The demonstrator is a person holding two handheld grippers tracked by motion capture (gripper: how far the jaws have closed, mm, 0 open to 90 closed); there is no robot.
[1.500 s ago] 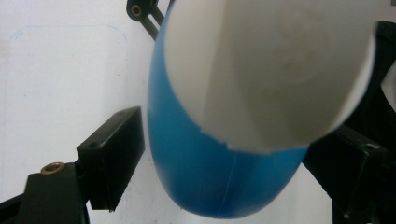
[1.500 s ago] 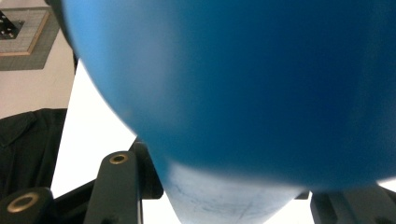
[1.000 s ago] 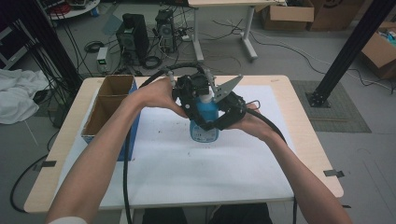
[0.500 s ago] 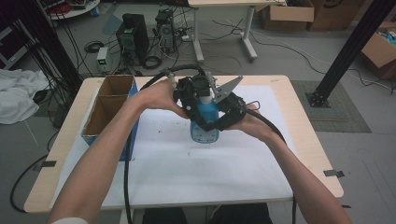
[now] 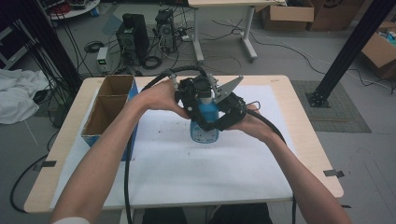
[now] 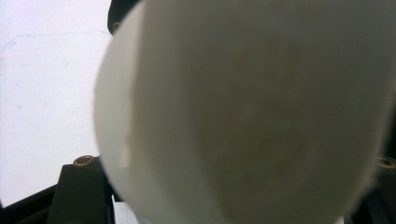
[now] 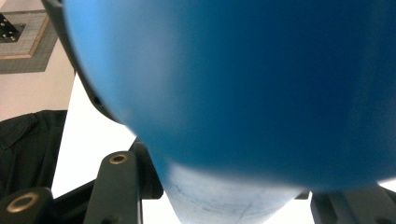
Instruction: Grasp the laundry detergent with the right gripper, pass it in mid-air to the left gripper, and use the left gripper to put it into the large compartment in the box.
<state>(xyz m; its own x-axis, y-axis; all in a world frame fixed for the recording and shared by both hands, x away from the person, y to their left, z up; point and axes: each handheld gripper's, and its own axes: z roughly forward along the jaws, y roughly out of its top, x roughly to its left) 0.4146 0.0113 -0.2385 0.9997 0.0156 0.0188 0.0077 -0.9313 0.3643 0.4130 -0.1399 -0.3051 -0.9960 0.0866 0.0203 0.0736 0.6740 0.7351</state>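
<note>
Bottle (image 5: 204, 128), blue and upright beside the cardboard box (image 5: 108, 105), looks light and slick; my right gripper (image 5: 223, 116) clamps its body; my left gripper (image 5: 196, 95), jaws just closing, surrounds the white cap (image 6: 243, 112).

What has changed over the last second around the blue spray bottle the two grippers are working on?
The left gripper has just been closing its jaws around the white top of the blue plastic spray bottle; whether the pads press on it yet I cannot tell. Nothing else moved visibly: the right gripper stays clamped on the bottle's body, both hands kept their places, and the open cardboard box sits unchanged at the table's left.
</note>
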